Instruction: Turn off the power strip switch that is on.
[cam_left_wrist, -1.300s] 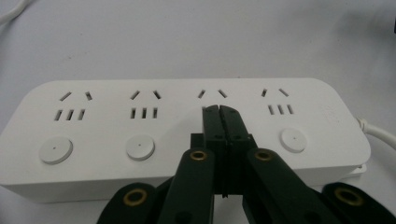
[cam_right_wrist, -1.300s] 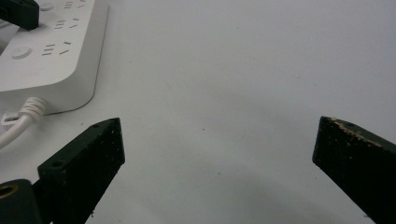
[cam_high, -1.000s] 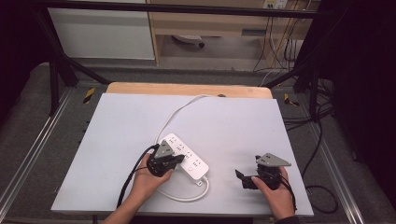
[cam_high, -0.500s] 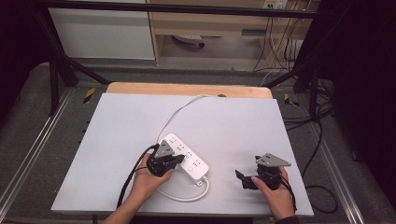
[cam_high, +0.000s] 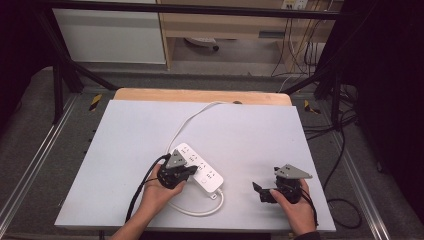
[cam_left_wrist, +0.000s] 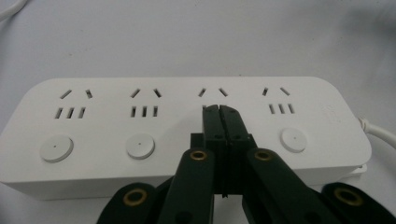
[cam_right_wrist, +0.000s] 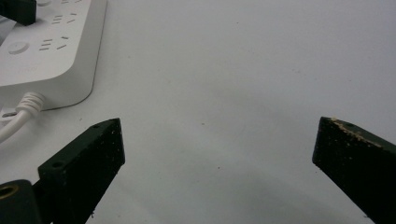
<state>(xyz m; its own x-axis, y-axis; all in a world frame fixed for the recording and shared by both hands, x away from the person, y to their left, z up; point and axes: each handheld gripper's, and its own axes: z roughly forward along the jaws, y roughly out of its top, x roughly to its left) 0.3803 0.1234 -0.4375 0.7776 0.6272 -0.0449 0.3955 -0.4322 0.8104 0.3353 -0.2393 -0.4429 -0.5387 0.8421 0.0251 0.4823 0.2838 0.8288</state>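
Note:
A white power strip (cam_high: 200, 170) lies near the middle front of the white table, its cable (cam_high: 192, 122) running to the far edge. My left gripper (cam_high: 189, 170) rests over the strip's near end, held by a hand. In the left gripper view the strip (cam_left_wrist: 116, 135) has several sockets and round buttons (cam_left_wrist: 140, 146). My left gripper (cam_left_wrist: 220, 108) is shut with its jaws pressed together, tips over the third socket group, nothing between them. My right gripper (cam_high: 258, 189) sits at the front right, open. The right gripper view shows its wide-open jaws (cam_right_wrist: 217, 135) above bare table, the strip's end (cam_right_wrist: 46, 51) at upper left.
The strip's cord loops near the front edge (cam_high: 195, 210). The wooden table edge (cam_high: 200, 95) shows at the back, with shelving and cables on the floor beyond. Black frame bars stand at the table's sides.

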